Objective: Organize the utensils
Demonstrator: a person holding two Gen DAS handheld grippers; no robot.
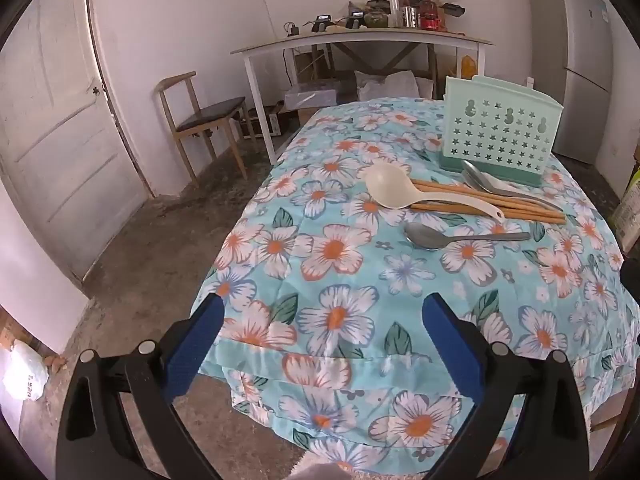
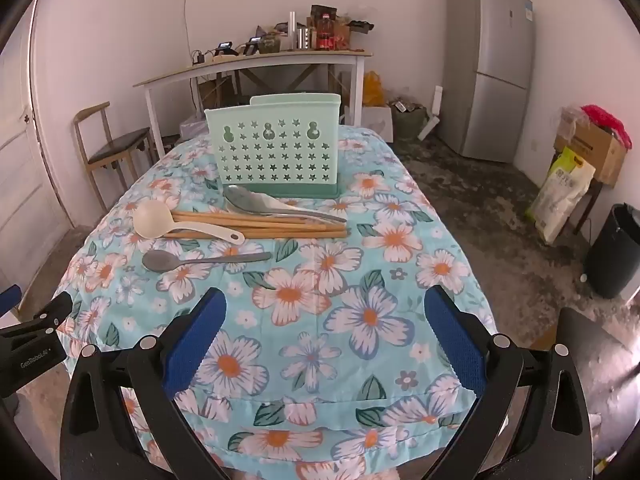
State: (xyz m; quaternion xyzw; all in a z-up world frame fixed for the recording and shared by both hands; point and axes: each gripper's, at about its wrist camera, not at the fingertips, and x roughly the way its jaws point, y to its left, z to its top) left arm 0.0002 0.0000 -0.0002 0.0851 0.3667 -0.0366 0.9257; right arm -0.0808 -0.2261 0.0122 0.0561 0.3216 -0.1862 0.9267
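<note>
A mint-green perforated utensil holder (image 2: 278, 148) (image 1: 500, 130) stands upright at the far end of the floral-covered table (image 2: 360, 364) (image 1: 320, 280). In front of it lie two metal spoons (image 2: 256, 202) (image 1: 486, 180), wooden chopsticks (image 2: 288, 226) (image 1: 500, 204), a cream ladle (image 2: 154, 220) (image 1: 390, 192) and, nearest me, a grey spoon (image 2: 168, 261) (image 1: 430, 237). My left gripper (image 1: 322, 316) hangs open over the table's near left edge. My right gripper (image 2: 324, 308) is open above the near cloth. Nothing is between either pair of fingers. The left gripper's body (image 2: 36, 328) shows at the right wrist view's left edge.
A wooden chair (image 1: 200, 120) and a white side table (image 1: 360, 40) with clutter stand behind the table. A grey fridge (image 2: 492, 68) is at the back right. A cardboard box (image 2: 592, 148), a sack (image 2: 560, 196) and a black bin (image 2: 616, 248) stand on the right floor.
</note>
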